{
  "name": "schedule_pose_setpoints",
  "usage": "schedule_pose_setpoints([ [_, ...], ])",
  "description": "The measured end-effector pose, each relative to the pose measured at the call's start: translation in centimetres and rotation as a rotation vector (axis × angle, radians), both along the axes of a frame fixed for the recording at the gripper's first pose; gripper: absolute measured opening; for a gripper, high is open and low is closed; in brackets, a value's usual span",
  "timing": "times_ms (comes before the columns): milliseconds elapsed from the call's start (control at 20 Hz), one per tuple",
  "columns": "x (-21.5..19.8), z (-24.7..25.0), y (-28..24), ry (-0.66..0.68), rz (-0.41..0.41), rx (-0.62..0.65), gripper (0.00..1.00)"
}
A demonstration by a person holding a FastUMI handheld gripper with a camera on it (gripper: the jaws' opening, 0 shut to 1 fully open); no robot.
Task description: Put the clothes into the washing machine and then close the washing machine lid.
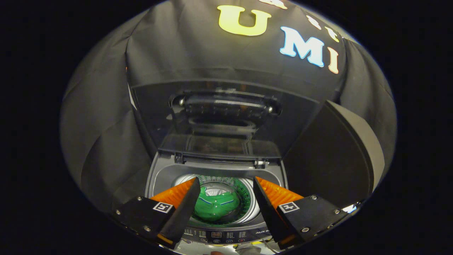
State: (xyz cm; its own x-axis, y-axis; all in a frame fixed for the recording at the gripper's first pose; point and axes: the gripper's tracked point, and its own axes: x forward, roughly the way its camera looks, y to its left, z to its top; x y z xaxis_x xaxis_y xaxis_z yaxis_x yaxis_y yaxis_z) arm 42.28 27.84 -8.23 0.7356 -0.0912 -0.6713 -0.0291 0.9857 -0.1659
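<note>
Tongs [226, 187] spread wide with nothing between the 2 fingers, I hover over the washing machine [159, 177], whose drum [244, 193] holds 1 green garment [216, 205] bunched at the bottom. Beyond it the lid [226, 117] stands upright against the booth cloth; my worry is that a careless pull could slam it, or my fingers slip off its smooth edge.

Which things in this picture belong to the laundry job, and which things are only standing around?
Belong to the job:
- green garment, already lying in the drum
- washing machine, top open
- lid, raised upright behind the opening
- gripper, fingers apart, holding nothing, above the drum

Only standing around:
- dark rounded panel to the right of the machine
- black cloth wall behind
</note>
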Motion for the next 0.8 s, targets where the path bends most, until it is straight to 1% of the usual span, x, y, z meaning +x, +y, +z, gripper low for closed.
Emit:
schedule_pose_setpoints([
  [150,0.1,4.5,-0.9,-0.066,-0.031,-0.037,0.93],
  [400,1.1,11.2,-1.9,-0.184,-0.083,-0.02,0.94],
  [550,1.8,13.3,-2.0,-0.241,-0.092,-0.015,0.94],
  [800,4.3,15.5,-2.2,-0.28,-0.095,-0.008,0.94],
])
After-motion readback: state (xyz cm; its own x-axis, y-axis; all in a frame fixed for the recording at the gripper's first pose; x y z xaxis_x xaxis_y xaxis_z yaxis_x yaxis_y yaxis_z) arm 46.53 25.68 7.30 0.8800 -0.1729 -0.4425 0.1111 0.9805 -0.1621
